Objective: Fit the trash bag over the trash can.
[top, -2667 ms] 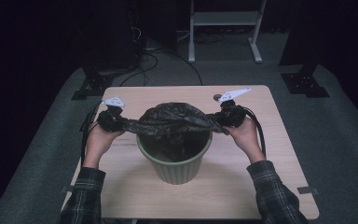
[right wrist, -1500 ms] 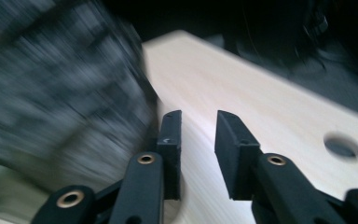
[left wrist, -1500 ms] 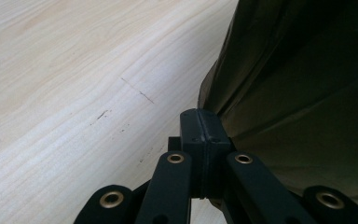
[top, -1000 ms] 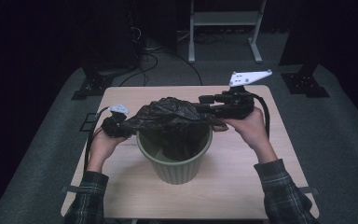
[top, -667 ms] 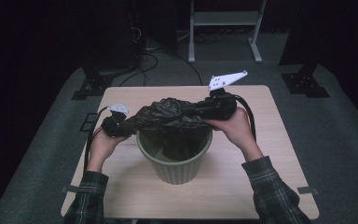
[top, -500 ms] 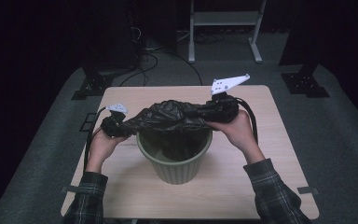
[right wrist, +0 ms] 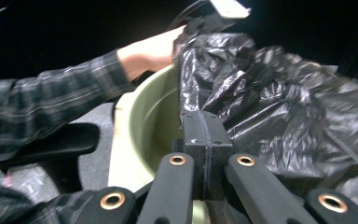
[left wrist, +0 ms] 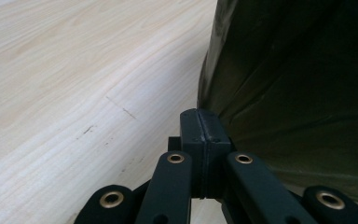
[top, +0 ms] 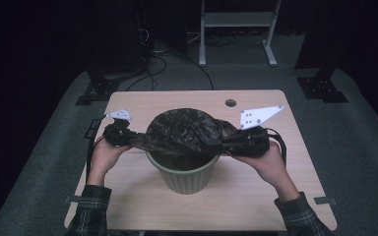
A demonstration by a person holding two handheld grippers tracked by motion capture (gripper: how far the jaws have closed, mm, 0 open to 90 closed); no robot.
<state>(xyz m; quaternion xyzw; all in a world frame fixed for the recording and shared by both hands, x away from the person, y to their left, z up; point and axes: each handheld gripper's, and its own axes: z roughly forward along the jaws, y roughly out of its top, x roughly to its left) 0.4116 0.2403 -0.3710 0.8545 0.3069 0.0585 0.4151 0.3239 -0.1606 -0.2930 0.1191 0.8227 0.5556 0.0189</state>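
Black plastic bin liner (top: 187, 132) spans the mouth of the green bin (top: 184, 174), which stands mid-table, a little toward our side. We hold the bag stretched flat above the rim, not yet pushed down inside. Left gripper (top: 120, 135) pinches the bag's left edge; in the left gripper view its jaws are pressed together with the film between them, bin wall (left wrist: 298, 84) just beside. Right gripper (top: 246, 142) clamps the right edge; in the right gripper view the jaws are closed on crumpled film (right wrist: 270, 98), the bin's pale inner wall (right wrist: 154, 126) below.

Risks, as we judge them: the film is bunched and taut between two small pinch points, so further pulling apart may tear it or slip it from one pair of jaws. The bin is light and unheld; dragging the bag sideways over the rim could tip or slide it on the wooden table (top: 142, 196). The mouth of the bag may also be closed, so it caps the bin rather than lining it.

Against 2.7 s ago: the right gripper has dropped back level with the left after rising, and the bag covers more of the opening.
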